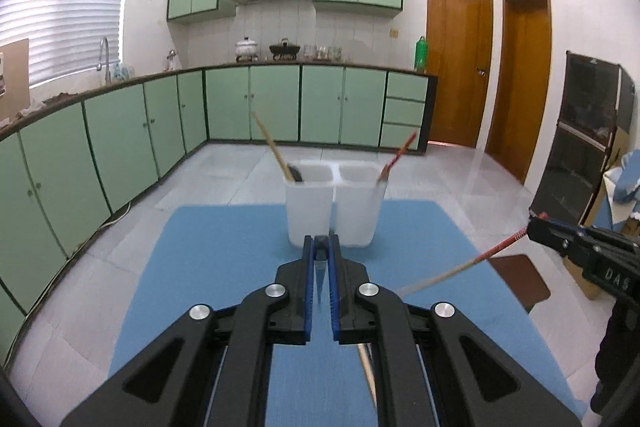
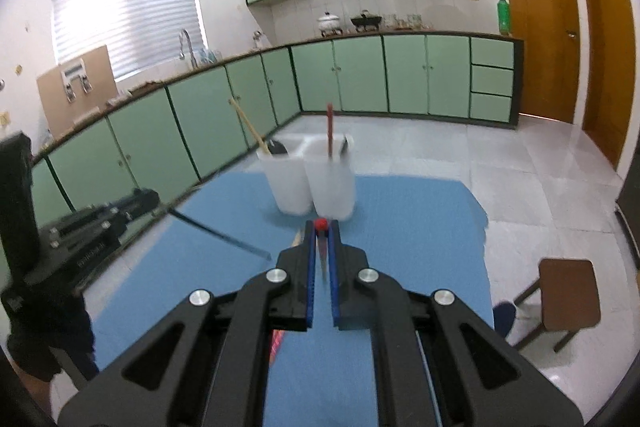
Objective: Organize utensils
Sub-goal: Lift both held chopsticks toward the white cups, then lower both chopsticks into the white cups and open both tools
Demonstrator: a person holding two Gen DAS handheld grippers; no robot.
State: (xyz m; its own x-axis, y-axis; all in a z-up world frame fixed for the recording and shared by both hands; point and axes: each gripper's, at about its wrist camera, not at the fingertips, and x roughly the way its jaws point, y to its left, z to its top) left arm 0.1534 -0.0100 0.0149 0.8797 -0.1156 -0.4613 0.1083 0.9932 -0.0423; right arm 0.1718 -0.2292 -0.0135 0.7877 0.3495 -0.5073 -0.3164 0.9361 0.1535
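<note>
With both wrist cams up, I see the left gripper point(image 1: 321, 247) clenched on a dark utensil point(image 1: 320, 277); from the right cam it reads as a thin dark handle point(image 2: 218, 233) sticking out of that gripper point(image 2: 132, 205), probably a knife or spoon, too blurred to call. Right gripper point(image 2: 321, 233) is clamped on a red-tipped chopstick point(image 2: 321, 224); the left cam shows its pale shaft point(image 1: 452, 271) running down-left from the jaws. Both sit over the blue mat point(image 1: 224, 267), just short of the white two-compartment holder point(image 1: 334, 211). Left compartment holds a wooden-handled utensil point(image 1: 274, 149) with a dark head, leaning left. Right compartment holds one red chopstick point(image 1: 398, 155). Another pale stick point(image 1: 366, 375) lies on the mat under the left gripper. Brown stool point(image 2: 568, 293) stands on the floor to the right.
</note>
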